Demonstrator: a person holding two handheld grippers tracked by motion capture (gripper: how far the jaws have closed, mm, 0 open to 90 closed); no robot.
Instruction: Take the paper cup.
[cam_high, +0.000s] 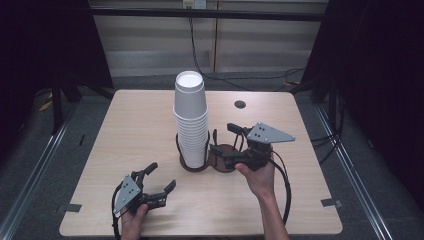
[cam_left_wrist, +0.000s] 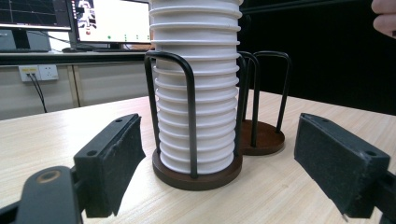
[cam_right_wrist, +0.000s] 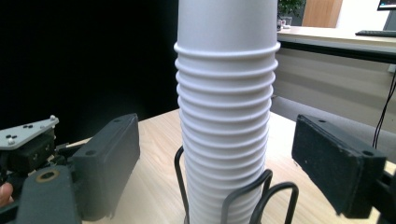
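Note:
A tall stack of white paper cups (cam_high: 191, 120) stands in the left ring of a dark twin wire holder (cam_high: 194, 167) at the table's middle. The holder's right ring (cam_high: 226, 161) is bare. My left gripper (cam_high: 161, 176) rests open near the front left, apart from the holder and aimed at it. Its view shows the stack (cam_left_wrist: 196, 93) between and beyond its open pads (cam_left_wrist: 116, 158). My right gripper (cam_high: 223, 138) hovers open over the bare ring, just right of the stack. In its view the stack (cam_right_wrist: 224, 116) rises between and beyond its wide-apart pads (cam_right_wrist: 331, 163).
The wooden table (cam_high: 130, 125) has a dark cable hole (cam_high: 240, 104) at the back right and tape marks at its front corners. Cables trail on the floor behind. Monitors (cam_left_wrist: 112, 21) sit on a desk beyond. My left gripper (cam_right_wrist: 28, 140) also appears in the right gripper view.

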